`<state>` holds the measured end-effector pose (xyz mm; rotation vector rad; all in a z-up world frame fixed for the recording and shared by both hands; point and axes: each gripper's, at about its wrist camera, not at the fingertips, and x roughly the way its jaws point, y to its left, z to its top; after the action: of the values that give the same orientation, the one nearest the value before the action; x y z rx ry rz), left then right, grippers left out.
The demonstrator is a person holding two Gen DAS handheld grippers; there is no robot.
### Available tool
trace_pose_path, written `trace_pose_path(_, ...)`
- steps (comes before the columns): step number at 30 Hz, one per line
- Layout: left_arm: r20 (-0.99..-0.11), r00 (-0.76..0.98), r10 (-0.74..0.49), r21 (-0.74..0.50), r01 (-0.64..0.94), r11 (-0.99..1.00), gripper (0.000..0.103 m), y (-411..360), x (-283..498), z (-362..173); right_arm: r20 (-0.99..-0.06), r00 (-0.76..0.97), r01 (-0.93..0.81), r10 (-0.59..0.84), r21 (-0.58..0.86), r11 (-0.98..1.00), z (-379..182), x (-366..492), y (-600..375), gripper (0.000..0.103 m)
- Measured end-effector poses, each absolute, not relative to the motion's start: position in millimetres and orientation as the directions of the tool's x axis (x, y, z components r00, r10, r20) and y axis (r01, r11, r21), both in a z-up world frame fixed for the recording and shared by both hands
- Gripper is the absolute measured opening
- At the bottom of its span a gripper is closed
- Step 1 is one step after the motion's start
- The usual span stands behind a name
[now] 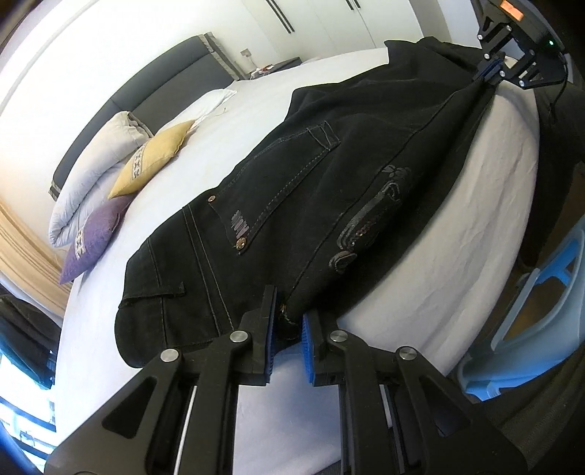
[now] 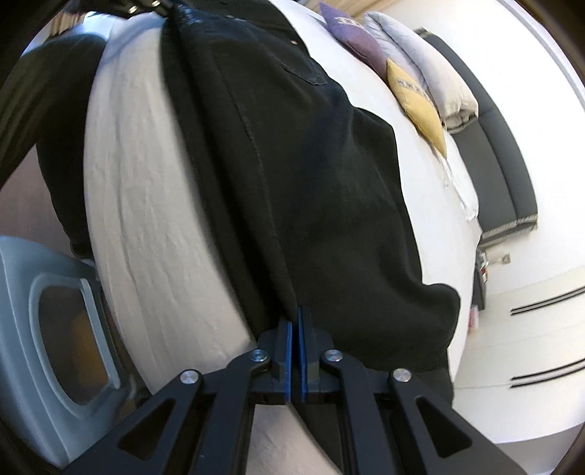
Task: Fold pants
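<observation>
White bedsheet covers a wide bed, with a dark grey headboard against a pale wall and white wardrobe doors beyond. Near the headboard lie a folded pale duvet, a mustard cushion and a purple cushion, touching one another in a row.

Black jeans are stretched along the near edge of the bed, waist end towards the left gripper, with a belt loop, copper rivets and an embroidered back pocket facing up. A bunched fold at the waist sits between that gripper's blue pads, pinched there with only a narrow gap left by the cloth.

From the left wrist view the right gripper shows at the far end, its pads pressed together on the leg end of the jeans, the cloth pulled into a taut ridge towards it. Its own camera shows the pads nearly meeting, with the black fabric running straight out from between them across the bed.

Beside the bed stands a pale blue plastic stool.
</observation>
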<state>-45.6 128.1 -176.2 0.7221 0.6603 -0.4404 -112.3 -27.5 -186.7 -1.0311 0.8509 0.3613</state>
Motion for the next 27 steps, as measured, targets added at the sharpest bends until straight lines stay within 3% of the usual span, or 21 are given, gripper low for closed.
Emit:
trace_pose_path(5, -0.715, 0.687, -0.133, 0.441, 0.59, 0.676, 0.02, 127.4, -45.6, -168.0, -0.747, 0.656, -0.615, -0.112, -0.614, 0.494, -184.8, -117.5, -32.2, 0.004)
trace_pose_path(6, -0.727, 0.674, -0.13, 0.434, 0.599, 0.673, 0.032, 127.5, -45.8, -167.0, -0.742, 0.661, -0.613, -0.113, -0.62, 0.49, -184.1, -119.0, -33.4, 0.012)
trace_pose_path(7, -0.742, 0.658, -0.129, 0.425, 0.61, 0.669, 0.058, 128.2, -47.1, -166.3, -0.736, 0.666, -0.605, -0.12, -0.627, 0.491, -183.2, -120.9, -34.9, 0.017)
trace_pose_path(9, -0.745, 0.656, -0.121, 0.428, 0.609, 0.668, 0.074, 130.4, -51.4, -164.1, -0.716, 0.687, -0.568, -0.122, -0.634, 0.525, -175.2, -125.1, -41.8, 0.046)
trace_pose_path(12, -0.759, 0.641, -0.114, 0.412, 0.609, 0.678, 0.074, 133.8, -56.0, -154.7, -0.747, 0.664, -0.509, -0.035, -0.486, 0.711, -143.6, -125.0, -68.0, 0.053)
trace_pose_path(16, -0.725, 0.671, -0.153, 0.36, 0.559, 0.747, 0.074, 123.0, -48.5, -123.8, -0.768, 0.632, -0.315, 0.102, -0.135, 0.94, -110.0, -108.4, -132.7, 0.054)
trace_pose_path(21, -0.685, 0.69, -0.234, 0.269, 0.538, 0.799, 0.074, 71.6, -16.8, -101.4, -0.716, 0.649, 0.019, 0.255, 0.35, 0.936, -107.2, -82.9, -236.4, 0.054)
trace_pose_path(24, -0.707, 0.669, -0.229, 0.246, 0.537, 0.807, 0.074, 38.3, 6.3, -110.8, -0.706, 0.679, 0.187, 0.204, 0.434, 0.881, -114.2, -74.0, -276.9, 0.054)
trace_pose_path(27, -0.736, 0.643, -0.211, 0.252, 0.549, 0.797, 0.074, 9.1, 25.0, -129.1, -0.75, 0.653, 0.288, 0.102, 0.371, 0.883, -115.9, -56.3, -296.5, 0.054)
